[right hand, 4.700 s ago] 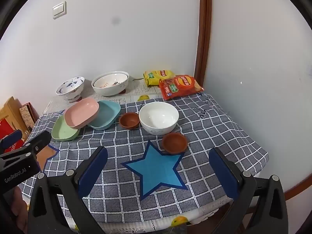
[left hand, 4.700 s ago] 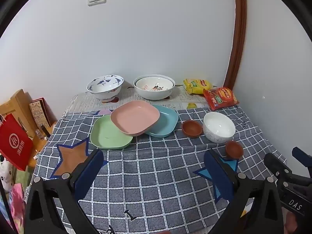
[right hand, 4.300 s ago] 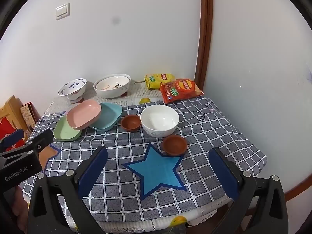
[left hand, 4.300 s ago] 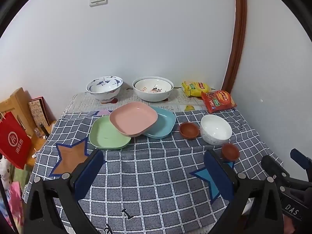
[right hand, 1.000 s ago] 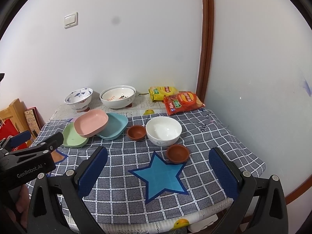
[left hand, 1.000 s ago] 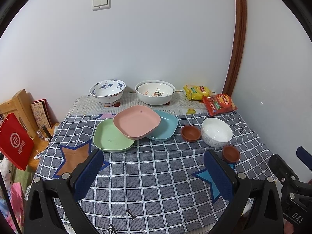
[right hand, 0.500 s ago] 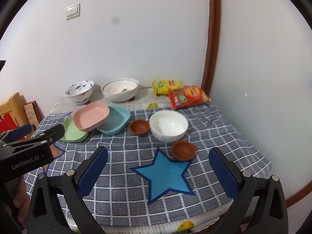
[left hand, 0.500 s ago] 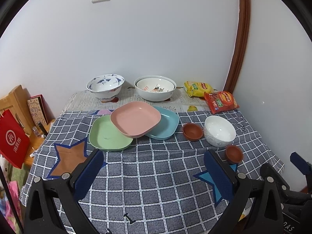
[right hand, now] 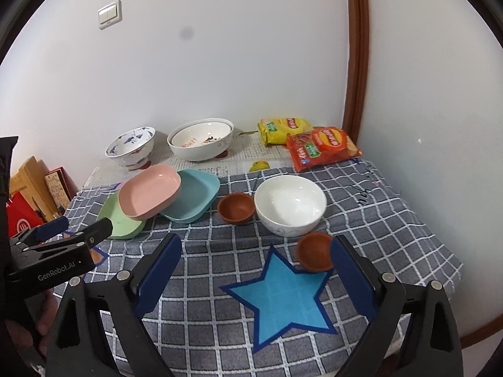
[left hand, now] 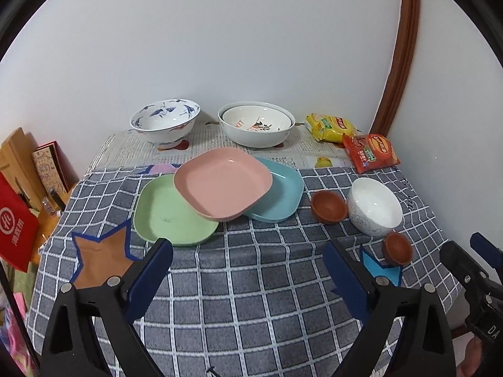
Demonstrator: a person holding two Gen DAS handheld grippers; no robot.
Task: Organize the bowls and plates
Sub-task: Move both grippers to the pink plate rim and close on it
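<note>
Both hand-held grippers, left hand-held gripper and right hand-held gripper, spread wide, empty, above worktop; pink plate overlaps green plate and blue plate.

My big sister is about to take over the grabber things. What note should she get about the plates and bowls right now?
Left gripper: open, holding nothing, above the near cloth.
Right gripper: open, holding nothing, near the blue star.
Plates: the pink plate leans across the green plate and the teal plate, not neatly stacked.
Bowls: the white bowl sits between two small brown bowls, one to its left and one nearer. The blue-patterned bowl and the big white bowl, with another bowl nested inside, stand at the back.
Done: nothing sorted that shows.
Left: stack the plates, group the bowls.
</note>
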